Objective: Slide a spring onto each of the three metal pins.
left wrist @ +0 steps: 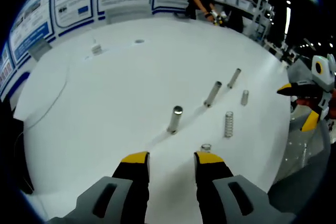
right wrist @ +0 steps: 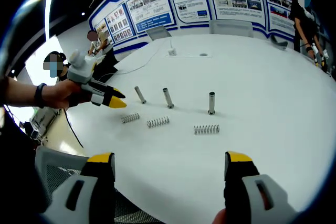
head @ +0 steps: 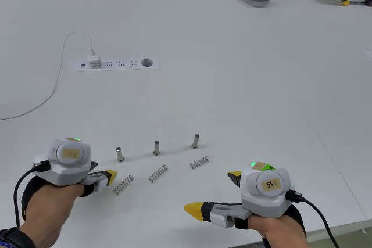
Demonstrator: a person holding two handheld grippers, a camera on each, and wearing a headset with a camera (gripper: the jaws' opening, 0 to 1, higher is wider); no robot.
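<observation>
In the head view, the right gripper (head: 214, 193) lies nearest, at 5 o'clock, its jaws spread wide and holding nothing. The left gripper (head: 107, 176) sits at 7 o'clock, one yellow tip just beside the left spring (head: 123, 184). The middle spring (head: 158, 173) and right spring (head: 199, 162) lie flat on the white table (head: 244, 85), each at 6 o'clock of its upright pin: left pin (head: 120, 154), middle pin (head: 156, 147), right pin (head: 196, 140). All pins are bare. A power strip (head: 113, 63) lies at 11 o'clock.

In the left gripper view, the jaws stand apart and empty. The left spring shows end-on just beyond the right-hand tip, and the left pin stands at 12 o'clock of the tips. The right gripper shows at 3 o'clock.

In the right gripper view, the jaws gape wide. The springs lie ahead in a row with the pins behind them, and the left gripper is at 9 o'clock.
</observation>
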